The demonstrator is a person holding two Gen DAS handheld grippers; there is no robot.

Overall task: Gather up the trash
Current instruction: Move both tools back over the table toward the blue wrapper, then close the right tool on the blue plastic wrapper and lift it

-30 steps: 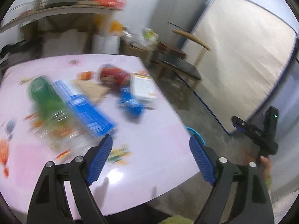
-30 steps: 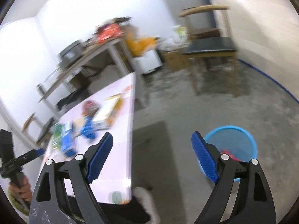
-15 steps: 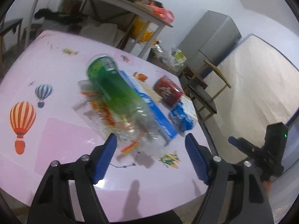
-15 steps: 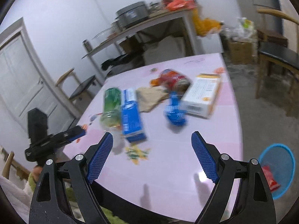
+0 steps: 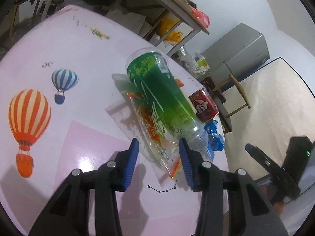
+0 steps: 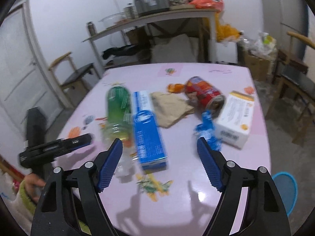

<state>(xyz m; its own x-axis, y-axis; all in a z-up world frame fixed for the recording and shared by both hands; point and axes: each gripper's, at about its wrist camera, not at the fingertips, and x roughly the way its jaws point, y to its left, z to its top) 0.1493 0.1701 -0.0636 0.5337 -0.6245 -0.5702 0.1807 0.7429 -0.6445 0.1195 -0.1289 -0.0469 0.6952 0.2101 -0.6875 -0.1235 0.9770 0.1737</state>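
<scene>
Balloon-printed pink table (image 5: pixel 84 45) carries the trash. Left gripper (image 5: pixel 158 163), jaws just narrowing, straddles a crinkled clear plastic wrapper (image 5: pixel 157 143) beside the lying green-labelled plastic bottle (image 5: pixel 157 90); contact unclear. Right gripper (image 6: pixel 159 165) hovers wide, jaws just narrowing slightly, empty, over a blue rectangular carton (image 6: pixel 146 127). Round blue bin (image 6: pixel 285 188) stands on the floor, right.

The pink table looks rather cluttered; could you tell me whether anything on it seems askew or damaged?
Yes. The green bottle and red can lie tipped on their sides on the pink table, and a torn clear wrapper lies crumpled beside the bottle's neck.
</scene>
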